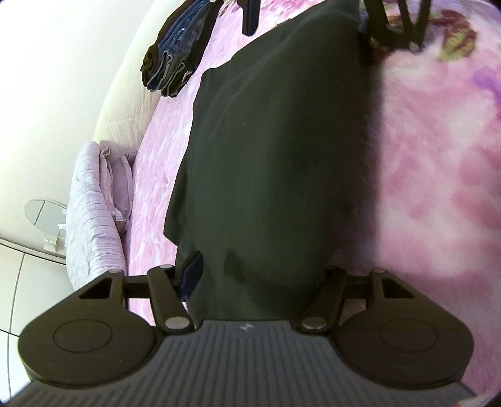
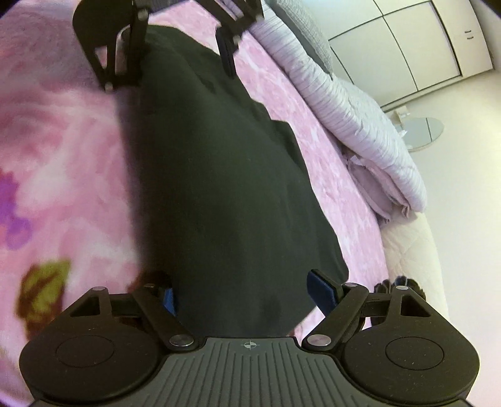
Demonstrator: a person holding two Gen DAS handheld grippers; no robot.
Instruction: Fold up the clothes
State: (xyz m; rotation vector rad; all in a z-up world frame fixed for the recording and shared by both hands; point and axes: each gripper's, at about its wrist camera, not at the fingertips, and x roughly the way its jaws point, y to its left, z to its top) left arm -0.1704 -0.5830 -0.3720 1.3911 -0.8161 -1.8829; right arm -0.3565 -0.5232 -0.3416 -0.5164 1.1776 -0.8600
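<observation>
A dark green garment (image 1: 281, 141) (image 2: 213, 188) lies as a long folded strip on the pink floral bedspread (image 1: 438, 156) (image 2: 62, 141). My left gripper (image 1: 260, 272) stands over one narrow end, open, with its jaws astride the cloth. Its left blue pad (image 1: 192, 275) sits at the garment's edge, and the other pad is hidden by dark cloth. My right gripper (image 2: 245, 294) is open at the opposite end, with blue pads (image 2: 322, 294) on either side of the cloth. Each gripper shows at the top of the other's view: right gripper (image 1: 319, 18), left gripper (image 2: 175, 53).
A stack of folded jeans and dark clothes (image 1: 178, 53) lies near the bed's cream edge, past the right gripper. Lilac striped pillows (image 1: 90, 213) (image 2: 353, 119) sit at the bed's end. A round glass table (image 1: 47, 216) (image 2: 422, 130) and white wardrobe doors (image 2: 407, 47) stand beyond.
</observation>
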